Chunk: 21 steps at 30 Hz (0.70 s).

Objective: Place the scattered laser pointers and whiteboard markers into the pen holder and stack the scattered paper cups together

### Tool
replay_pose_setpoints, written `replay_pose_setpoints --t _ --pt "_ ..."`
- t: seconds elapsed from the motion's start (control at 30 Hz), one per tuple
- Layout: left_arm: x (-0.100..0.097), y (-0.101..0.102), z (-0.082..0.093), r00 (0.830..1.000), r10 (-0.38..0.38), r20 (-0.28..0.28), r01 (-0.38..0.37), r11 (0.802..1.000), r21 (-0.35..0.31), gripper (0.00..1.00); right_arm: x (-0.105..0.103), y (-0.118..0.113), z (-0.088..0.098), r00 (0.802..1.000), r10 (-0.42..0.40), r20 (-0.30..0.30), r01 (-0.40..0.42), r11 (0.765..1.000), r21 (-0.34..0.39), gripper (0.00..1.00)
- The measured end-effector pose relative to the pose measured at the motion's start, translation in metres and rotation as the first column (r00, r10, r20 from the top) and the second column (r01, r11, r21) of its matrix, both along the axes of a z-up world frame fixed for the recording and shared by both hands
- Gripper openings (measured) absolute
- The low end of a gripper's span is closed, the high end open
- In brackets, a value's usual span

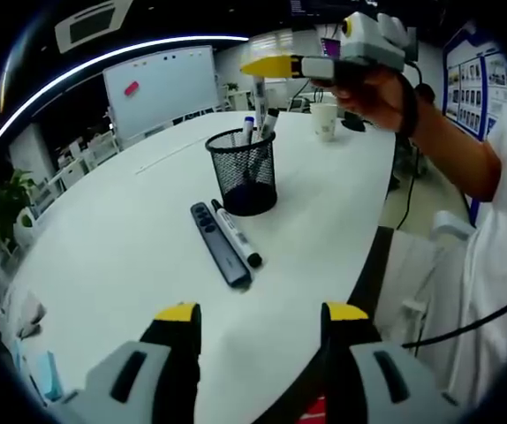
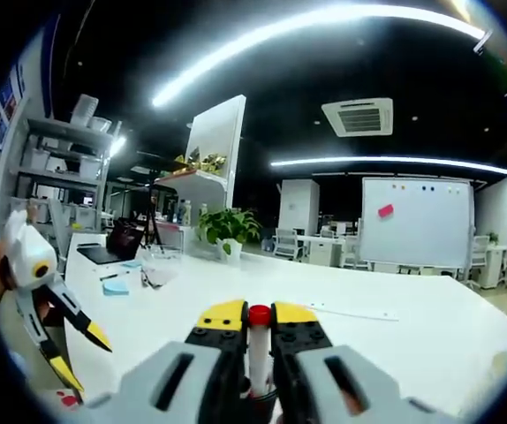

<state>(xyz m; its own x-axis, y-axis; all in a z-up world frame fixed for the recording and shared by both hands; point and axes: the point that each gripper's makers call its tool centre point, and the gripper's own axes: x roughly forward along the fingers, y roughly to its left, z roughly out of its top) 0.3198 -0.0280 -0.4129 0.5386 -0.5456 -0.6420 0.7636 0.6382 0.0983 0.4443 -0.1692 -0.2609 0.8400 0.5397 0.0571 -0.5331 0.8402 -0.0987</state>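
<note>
A black mesh pen holder (image 1: 245,173) stands on the white table (image 1: 130,256) with two markers sticking out of it. Just in front of it lie a black laser pointer (image 1: 221,245) and a whiteboard marker (image 1: 237,235), side by side and touching. A paper cup (image 1: 324,121) stands farther back. My left gripper (image 1: 262,314) is open and empty, low over the table's near edge. A hand holds my right gripper (image 1: 271,66) above the holder. In the right gripper view the right gripper (image 2: 259,316) is shut on a red-capped marker (image 2: 259,353), and the left gripper (image 2: 84,356) shows open at the left.
The table's edge curves along the right, with a person's arm (image 1: 452,146) and white shirt beside it. A whiteboard (image 1: 161,86) and chairs stand behind the table. A laptop (image 2: 117,246), blue notes (image 2: 117,286) and a potted plant (image 2: 227,228) sit at the table's far end.
</note>
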Motion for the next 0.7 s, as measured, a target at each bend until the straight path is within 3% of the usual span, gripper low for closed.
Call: replay_pose_setpoints --t 0.7 --pt "-0.001 -0.001 0.002 1.000 -0.005 0.004 0.005 1.000 0.005 0.55 0.000 0.001 -0.014 0.998 0.016 -0.059 -0.018 1.000 -0.019 0.11"
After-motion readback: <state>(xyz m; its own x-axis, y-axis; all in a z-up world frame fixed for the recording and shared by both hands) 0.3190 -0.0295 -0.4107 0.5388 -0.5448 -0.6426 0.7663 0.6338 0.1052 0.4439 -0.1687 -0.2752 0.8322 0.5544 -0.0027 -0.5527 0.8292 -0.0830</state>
